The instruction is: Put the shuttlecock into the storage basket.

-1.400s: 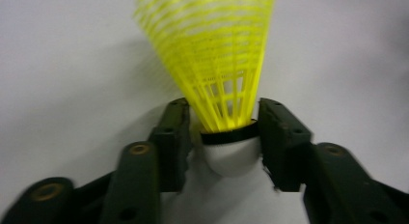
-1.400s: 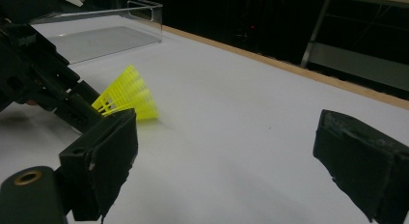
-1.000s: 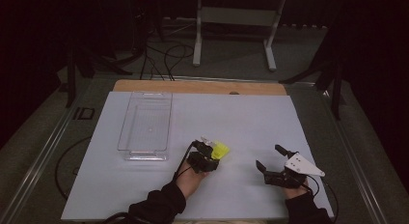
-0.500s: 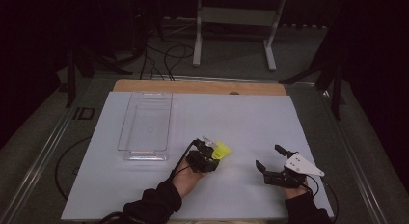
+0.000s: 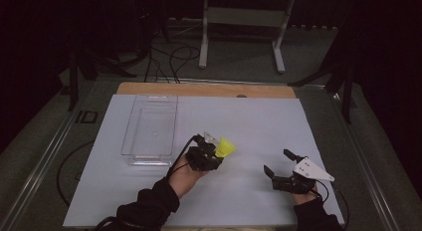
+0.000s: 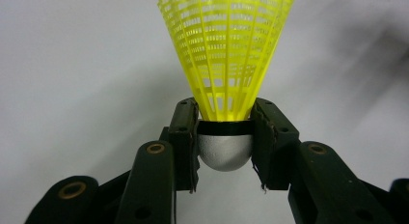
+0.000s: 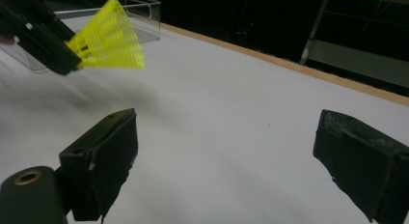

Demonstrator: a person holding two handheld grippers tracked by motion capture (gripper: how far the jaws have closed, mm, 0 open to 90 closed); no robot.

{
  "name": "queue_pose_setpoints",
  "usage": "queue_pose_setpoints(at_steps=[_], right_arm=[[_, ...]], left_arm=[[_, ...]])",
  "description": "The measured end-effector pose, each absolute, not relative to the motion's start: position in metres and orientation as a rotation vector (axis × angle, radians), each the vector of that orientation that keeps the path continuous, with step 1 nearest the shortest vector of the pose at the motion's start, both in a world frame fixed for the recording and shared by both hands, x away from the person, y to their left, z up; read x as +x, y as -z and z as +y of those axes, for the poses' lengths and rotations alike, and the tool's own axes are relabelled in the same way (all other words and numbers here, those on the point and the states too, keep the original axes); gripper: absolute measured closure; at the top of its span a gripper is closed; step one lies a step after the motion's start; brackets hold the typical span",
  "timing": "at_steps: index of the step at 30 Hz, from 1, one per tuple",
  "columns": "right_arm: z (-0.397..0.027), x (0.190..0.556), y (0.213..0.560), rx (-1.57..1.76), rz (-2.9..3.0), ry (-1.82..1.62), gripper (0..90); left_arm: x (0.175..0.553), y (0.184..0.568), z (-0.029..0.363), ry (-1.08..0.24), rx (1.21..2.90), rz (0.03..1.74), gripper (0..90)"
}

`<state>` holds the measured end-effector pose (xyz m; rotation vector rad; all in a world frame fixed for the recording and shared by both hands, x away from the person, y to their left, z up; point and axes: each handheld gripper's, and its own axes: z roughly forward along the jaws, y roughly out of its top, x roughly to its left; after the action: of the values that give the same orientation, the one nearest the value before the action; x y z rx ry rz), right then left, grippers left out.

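Note:
A yellow plastic shuttlecock [image 5: 225, 147] with a grey rounded cork is held just above the middle of the white table sheet. My left gripper [image 5: 213, 152] is shut on it. In the left gripper view the two black jaws clamp the cork [image 6: 225, 149] from both sides, and the yellow mesh skirt [image 6: 226, 45] flares away from me. My right gripper [image 5: 278, 163] rests low at the front right with its jaws spread wide and nothing between them. Its own view shows the shuttlecock [image 7: 110, 40] off to the upper left, clear of its fingers [image 7: 103, 161].
A clear plastic tray [image 5: 149, 129] stands at the left centre of the white sheet [image 5: 249, 126], close to the left hand. A wooden strip [image 5: 199, 89] runs along the far edge. Cables and a metal stand [image 5: 244, 22] lie on the floor beyond.
The left gripper with the shuttlecock has shifted only very slightly. The right gripper has stayed in place.

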<state>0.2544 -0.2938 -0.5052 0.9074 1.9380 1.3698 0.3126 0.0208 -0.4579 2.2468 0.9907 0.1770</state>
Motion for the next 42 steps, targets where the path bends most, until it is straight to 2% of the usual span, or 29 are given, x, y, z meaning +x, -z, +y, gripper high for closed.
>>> queue_pose_setpoints(at_steps=[16,42], right_arm=[[-0.294,0.255,0.506,0.911,1.938,-1.370,8.4],[-0.292,0.256,0.507,0.915,1.944,-1.366,8.4]], left_arm=[[0.323,0.420,0.053,-0.249,2.198,0.990,65.1],[0.343,0.384,0.130,-0.403,2.037,1.162,65.1]])
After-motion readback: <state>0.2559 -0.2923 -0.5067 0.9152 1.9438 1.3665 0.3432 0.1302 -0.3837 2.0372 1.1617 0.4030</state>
